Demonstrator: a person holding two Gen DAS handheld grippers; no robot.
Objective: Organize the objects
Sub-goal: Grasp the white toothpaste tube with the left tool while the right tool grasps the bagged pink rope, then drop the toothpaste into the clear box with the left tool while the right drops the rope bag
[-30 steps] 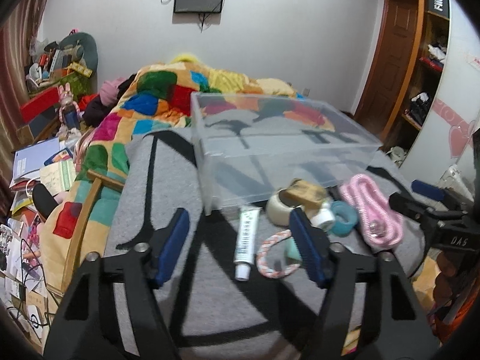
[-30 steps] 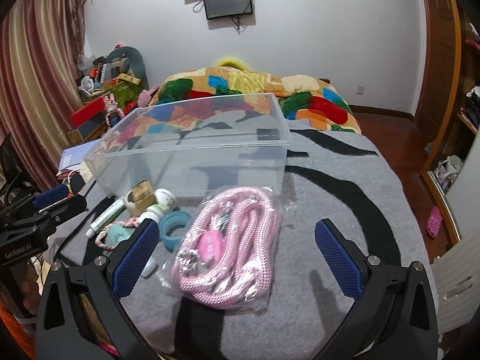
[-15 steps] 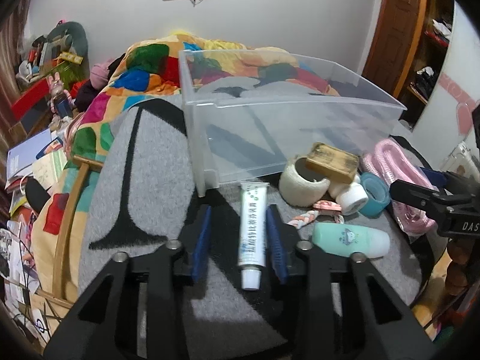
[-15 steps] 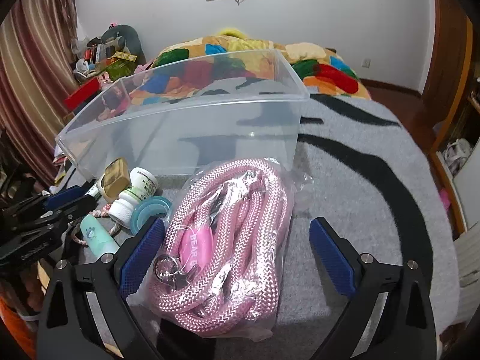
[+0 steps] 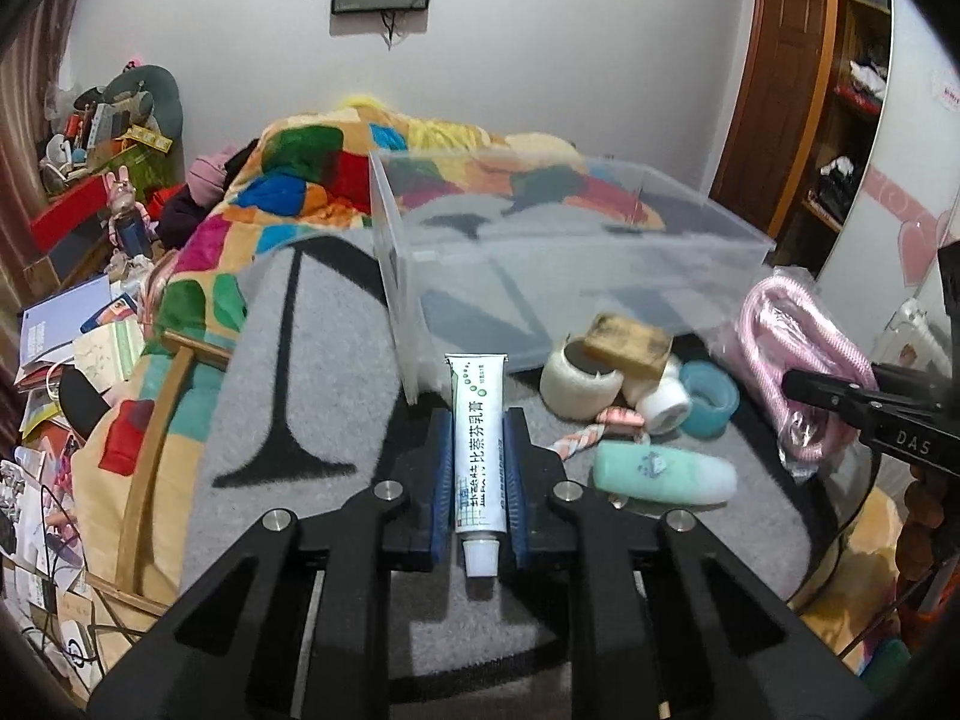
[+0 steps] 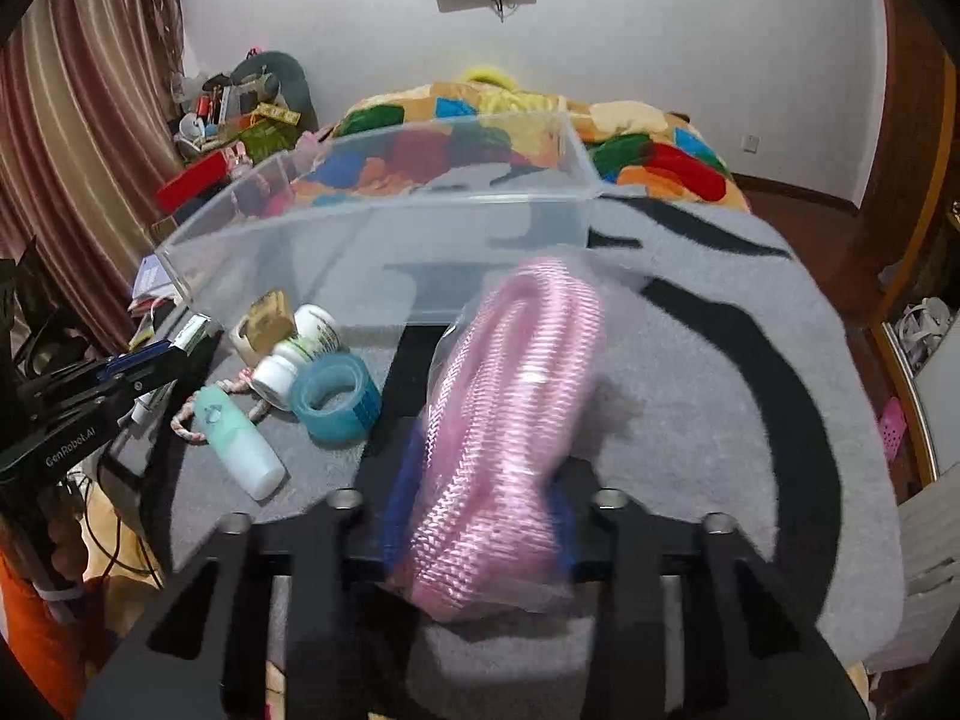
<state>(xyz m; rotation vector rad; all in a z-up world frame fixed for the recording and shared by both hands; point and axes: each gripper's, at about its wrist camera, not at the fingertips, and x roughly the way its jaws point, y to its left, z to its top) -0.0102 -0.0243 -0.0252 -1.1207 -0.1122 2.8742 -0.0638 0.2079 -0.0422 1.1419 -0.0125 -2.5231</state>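
My left tongs [image 5: 478, 468] are closed on a white toothpaste tube with green print [image 5: 477, 444], its cap pointing back toward me and its crimped end toward the bin. The tube lies flat between the blue pads [image 5: 443, 468], over the grey blanket with black stripes [image 5: 300, 372] that covers the bed.

Just beyond the tube's far end stands a large clear plastic storage bin [image 5: 540, 276], open at the top, with nothing visible inside it. Behind it lies a patchwork quilt in bright colours [image 5: 312, 180].

To the right of the tube, in front of the bin, sits a small cluster of things: a roll of white tape [image 5: 573, 387] with a tan rectangular block [image 5: 627, 345] resting on top, a small white bottle [image 5: 663, 408] on its side, a roll of teal tape [image 5: 711, 396], a pink and white braided cord [image 5: 585, 438], and a mint green and white bottle [image 5: 663, 473] lying on its side nearest to me.

Further right, my right tongs [image 6: 480, 516] are clamped on a coiled pink rope sealed in a clear plastic bag [image 6: 510, 408]. The bundle sticks up and forward from between the blue pads [image 6: 401, 492], blurred, its far end close to the bin's near wall; I cannot tell whether it touches the blanket.
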